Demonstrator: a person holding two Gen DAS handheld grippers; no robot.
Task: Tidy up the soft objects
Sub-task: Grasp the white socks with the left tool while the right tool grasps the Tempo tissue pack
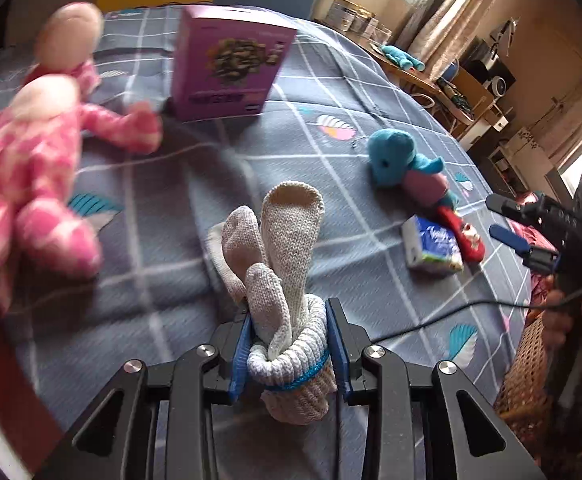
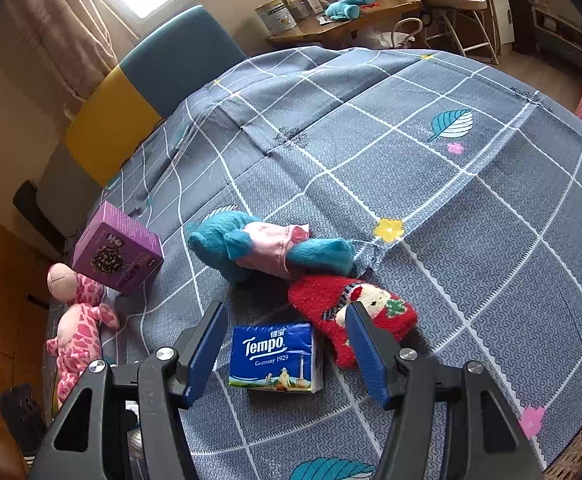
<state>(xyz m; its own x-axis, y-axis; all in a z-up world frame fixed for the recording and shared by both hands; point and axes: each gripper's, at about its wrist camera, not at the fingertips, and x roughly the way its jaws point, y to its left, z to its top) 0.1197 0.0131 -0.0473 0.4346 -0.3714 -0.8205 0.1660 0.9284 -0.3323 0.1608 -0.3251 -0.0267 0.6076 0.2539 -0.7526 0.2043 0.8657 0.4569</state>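
Note:
My left gripper [image 1: 287, 344] is shut on a white knitted glove [image 1: 287, 256], held above the grey checked bedspread [image 1: 331, 184]. A pink spotted plush doll [image 1: 23, 160] lies at the left, blurred; it also shows in the right wrist view [image 2: 77, 328]. A blue plush toy in a pink top [image 2: 267, 246] and a red Christmas sock [image 2: 351, 312] lie ahead of my right gripper [image 2: 285, 338], which is open above a blue Tempo tissue pack [image 2: 277, 356]. The right gripper also shows in the left wrist view [image 1: 503, 216].
A purple box [image 2: 117, 254] stands near the pink doll. A wicker basket [image 1: 525, 376] sits at the bed's right edge. A yellow and blue headboard [image 2: 139, 92] lies behind. A wooden desk [image 2: 343, 20] with tins and a teal toy stands beyond the bed.

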